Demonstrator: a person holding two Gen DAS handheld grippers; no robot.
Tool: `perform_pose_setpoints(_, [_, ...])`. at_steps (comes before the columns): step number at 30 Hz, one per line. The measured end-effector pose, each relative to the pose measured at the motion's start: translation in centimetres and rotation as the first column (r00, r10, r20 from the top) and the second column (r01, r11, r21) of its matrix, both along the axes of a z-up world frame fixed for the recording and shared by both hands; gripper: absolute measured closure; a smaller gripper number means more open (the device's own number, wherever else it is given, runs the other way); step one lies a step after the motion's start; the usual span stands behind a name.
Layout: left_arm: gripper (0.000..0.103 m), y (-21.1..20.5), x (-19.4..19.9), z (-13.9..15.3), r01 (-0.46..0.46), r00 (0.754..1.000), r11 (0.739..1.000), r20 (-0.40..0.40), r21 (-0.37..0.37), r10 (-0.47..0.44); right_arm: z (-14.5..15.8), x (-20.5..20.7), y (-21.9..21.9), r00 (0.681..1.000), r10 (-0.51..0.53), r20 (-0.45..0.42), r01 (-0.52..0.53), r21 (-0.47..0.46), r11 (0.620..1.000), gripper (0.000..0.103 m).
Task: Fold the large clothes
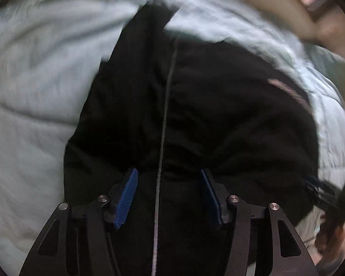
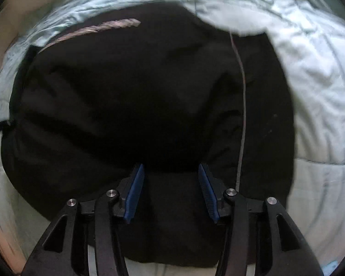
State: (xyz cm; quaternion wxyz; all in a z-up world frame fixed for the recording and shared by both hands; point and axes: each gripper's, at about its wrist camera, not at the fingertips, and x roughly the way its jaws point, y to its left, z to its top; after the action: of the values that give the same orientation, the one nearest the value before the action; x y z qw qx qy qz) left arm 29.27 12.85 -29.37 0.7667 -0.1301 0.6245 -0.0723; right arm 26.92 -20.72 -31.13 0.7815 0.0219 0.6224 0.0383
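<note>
Both my grippers spread wide, left gripper (image 1: 169,173) and right gripper (image 2: 171,168) above black garment (image 1: 218,119), pale quilt (image 1: 34,92) beneath.

Both wrist views close, facing down, sharing black garment (image 1: 218,119) on bedding (image 2: 322,92)

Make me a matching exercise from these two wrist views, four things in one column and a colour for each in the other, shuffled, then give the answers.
Things:
1. garment
2. quilt
3. pads of the left tool
4. braided trim

Colours:
A. blue
B. pinkish
C. black
D. pale blue-green

Pairs: 1-C, 2-D, 3-A, 4-B
</note>
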Motion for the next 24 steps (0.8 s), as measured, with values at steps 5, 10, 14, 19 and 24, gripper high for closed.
perform_pose_setpoints(5, [0.047, 0.4, 1.1, 2.5, -0.030, 1.000, 0.999, 0.001, -0.015, 0.030, 1.2, 0.2, -0.3, 1.000, 0.013, -0.004, -0.013, 0.004, 1.000, 0.052])
perform_pose_setpoints(10, [0.046, 0.4, 1.0, 6.4, -0.002, 0.992, 0.999, 0.124, -0.048, 0.008, 5.0, 1.0, -3.7, 0.983, -0.114, 0.145, 0.113, 0.016, 0.993, 0.051])
perform_pose_setpoints(14, [0.045, 0.6, 2.9, 0.6, -0.036, 0.999, 0.999, -0.040, 0.008, 0.036, 0.0, 3.1, -6.1, 0.982, -0.184, 0.036, 0.182, 0.034, 0.983, 0.048])
perform_pose_setpoints(19, [0.045, 2.2, 3.3, 1.7, -0.065, 0.998, 0.996, -0.008, -0.057, 0.065, 0.3, 3.3, -7.8, 0.979, -0.206, 0.006, 0.204, 0.103, 0.974, 0.047])
perform_pose_setpoints(24, [0.045, 2.1, 2.6, 3.8, -0.016, 1.000, 1.000, 0.015, 0.008, 0.015, 3.0, 1.0, -7.9, 0.970, -0.237, 0.058, 0.228, 0.138, 0.964, 0.046])
